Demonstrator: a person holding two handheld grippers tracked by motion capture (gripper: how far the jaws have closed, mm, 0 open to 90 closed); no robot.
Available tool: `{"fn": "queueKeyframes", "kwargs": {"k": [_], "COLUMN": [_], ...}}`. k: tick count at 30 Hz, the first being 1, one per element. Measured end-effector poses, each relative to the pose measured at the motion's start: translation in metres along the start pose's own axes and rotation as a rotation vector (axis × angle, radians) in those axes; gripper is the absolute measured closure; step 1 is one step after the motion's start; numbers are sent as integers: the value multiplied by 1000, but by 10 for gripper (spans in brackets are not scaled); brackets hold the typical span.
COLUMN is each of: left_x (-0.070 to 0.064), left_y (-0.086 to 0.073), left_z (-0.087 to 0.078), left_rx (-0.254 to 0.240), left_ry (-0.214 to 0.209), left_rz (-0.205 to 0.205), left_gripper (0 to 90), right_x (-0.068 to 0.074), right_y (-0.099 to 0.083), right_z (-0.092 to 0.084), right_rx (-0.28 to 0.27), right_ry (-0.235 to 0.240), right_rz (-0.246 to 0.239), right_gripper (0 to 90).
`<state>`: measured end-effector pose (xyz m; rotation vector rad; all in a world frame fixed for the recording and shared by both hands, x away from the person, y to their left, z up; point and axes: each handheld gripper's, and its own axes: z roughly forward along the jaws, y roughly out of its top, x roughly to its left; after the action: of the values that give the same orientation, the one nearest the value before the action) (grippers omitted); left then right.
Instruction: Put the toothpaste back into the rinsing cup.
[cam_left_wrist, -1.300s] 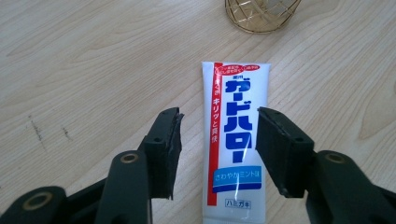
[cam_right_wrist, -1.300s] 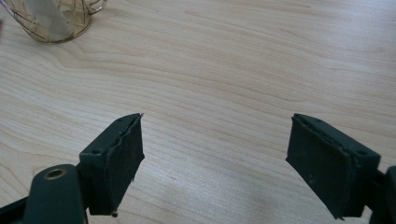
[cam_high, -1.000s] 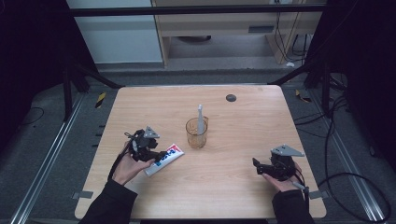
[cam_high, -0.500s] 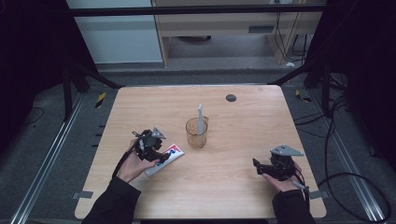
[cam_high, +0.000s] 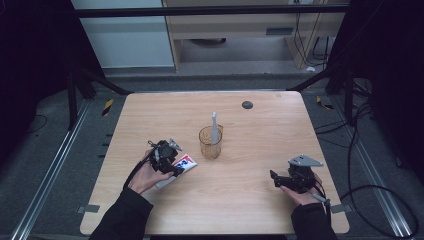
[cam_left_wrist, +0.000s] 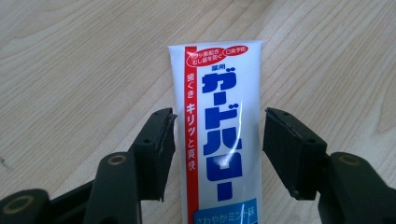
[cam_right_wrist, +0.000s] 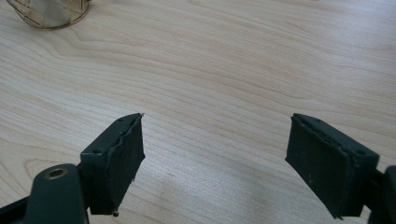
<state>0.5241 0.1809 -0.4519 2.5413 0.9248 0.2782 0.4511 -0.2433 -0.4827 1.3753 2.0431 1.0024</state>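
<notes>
The toothpaste tube (cam_left_wrist: 215, 135) lies flat on the table (cam_high: 260, 210), near left, just left of the amber cup (cam_high: 210, 142); my left gripper (cam_left_wrist: 218, 149) has come down over it since a second ago, jaws straddling the tube, not yet gripping; I judge closing comes next; my right gripper (cam_right_wrist: 215, 163) rests near right, jaws wide, empty.

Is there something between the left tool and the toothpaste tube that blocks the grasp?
Nothing visible does. The left tool is open with a jaw on each side of the toothpaste tube, which lies flat on the table.
</notes>
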Motion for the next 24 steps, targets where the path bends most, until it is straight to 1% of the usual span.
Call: {"fn": "queueKeyframes", "kwargs": {"k": [2, 3, 6, 7, 9, 13, 16, 24], "left_x": [0, 0, 0, 0, 1, 2, 3, 5], "left_y": [0, 0, 1, 1, 1, 3, 5, 5], "left_z": [1, 2, 5, 6, 8, 10, 14, 20], "left_rx": [5, 10, 22, 29, 33, 40, 54, 67], "left_ry": [-5, -7, -10, -9, -12, -18, -24, -37], "left_rz": [6, 6, 7, 7, 6, 1, -1, -10], "left_gripper": [427, 428, 430, 429, 425, 422, 411, 395], "right_x": [1, 0, 1, 1, 1, 1, 1, 3], "right_y": [0, 0, 0, 0, 0, 0, 0, 0], "right_z": [0, 1, 1, 2, 2, 2, 3, 3], "right_rx": [4, 2, 10, 9, 14, 14, 16, 22], "right_ry": [7, 2, 6, 2, 9, 6, 6, 9], "right_rz": [6, -5, 7, -7, 3, -3, -4, -5], "right_gripper": [190, 190, 190, 189, 189, 188, 187, 185]}}
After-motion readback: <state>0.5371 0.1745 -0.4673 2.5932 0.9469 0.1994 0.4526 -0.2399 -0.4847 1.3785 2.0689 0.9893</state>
